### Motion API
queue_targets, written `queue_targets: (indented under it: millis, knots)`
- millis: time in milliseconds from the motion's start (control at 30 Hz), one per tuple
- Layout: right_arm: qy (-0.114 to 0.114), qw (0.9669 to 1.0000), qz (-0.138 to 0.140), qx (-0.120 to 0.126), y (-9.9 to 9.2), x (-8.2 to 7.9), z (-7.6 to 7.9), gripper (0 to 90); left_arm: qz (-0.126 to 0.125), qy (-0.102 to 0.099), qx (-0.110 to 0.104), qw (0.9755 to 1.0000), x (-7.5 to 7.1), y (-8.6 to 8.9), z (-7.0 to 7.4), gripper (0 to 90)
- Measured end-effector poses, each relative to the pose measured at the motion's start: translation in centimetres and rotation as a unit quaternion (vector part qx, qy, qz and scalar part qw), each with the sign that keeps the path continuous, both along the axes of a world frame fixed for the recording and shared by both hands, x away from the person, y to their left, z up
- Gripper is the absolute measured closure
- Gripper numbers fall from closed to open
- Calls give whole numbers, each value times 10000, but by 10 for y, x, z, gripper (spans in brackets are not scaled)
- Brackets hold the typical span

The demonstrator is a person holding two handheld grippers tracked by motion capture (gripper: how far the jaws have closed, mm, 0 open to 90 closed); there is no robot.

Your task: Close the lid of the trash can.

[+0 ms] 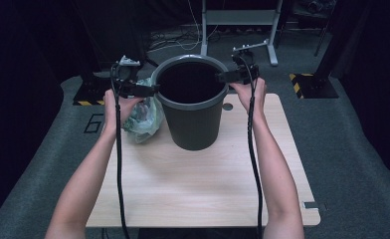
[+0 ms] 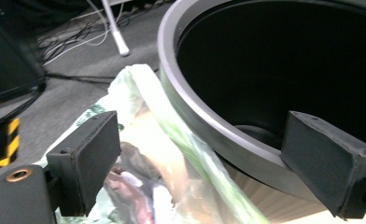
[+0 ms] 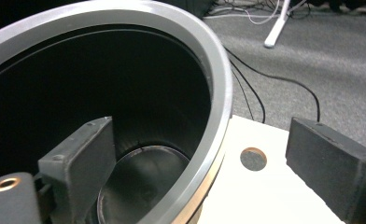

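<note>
Fingers (image 2: 85,158) of both grippers spread wide, straddling grey bin (image 1: 193,122) rim at 9 and 3 o'clock; plastic bag (image 1: 143,117) alongside on counter (image 1: 203,184).

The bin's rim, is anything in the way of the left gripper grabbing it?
Yes. A crumpled plastic bag lies against the outside of the grey bin, between the left gripper's open jaws. One jaw is inside the rim, the other beyond the bag, so closing would likely pinch bag and rim together.
</note>
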State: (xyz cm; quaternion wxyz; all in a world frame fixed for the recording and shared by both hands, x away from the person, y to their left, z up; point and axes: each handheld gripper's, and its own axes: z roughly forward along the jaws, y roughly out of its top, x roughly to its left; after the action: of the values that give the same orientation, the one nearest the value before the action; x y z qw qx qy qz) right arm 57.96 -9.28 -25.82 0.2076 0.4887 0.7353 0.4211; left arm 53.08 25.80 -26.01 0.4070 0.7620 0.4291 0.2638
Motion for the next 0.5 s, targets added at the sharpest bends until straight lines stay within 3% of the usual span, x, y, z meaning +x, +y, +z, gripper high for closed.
queue_targets:
  millis: [100, 333, 500]
  knots:
    - [-105, 9999, 66, -18, -1, -10, 1, 54, -43, -45, 60, 10000, -8, 0, 0, 67]
    - [-413, 9988, 249, -3, -3, -37, 3, 44, -134, -216, 36, 9997, -29, 7, -5, 52]
    - [-547, 9980, 331, -23, -4, -53, 0, 41, -171, -232, 18, 9996, -38, 12, -13, 41]
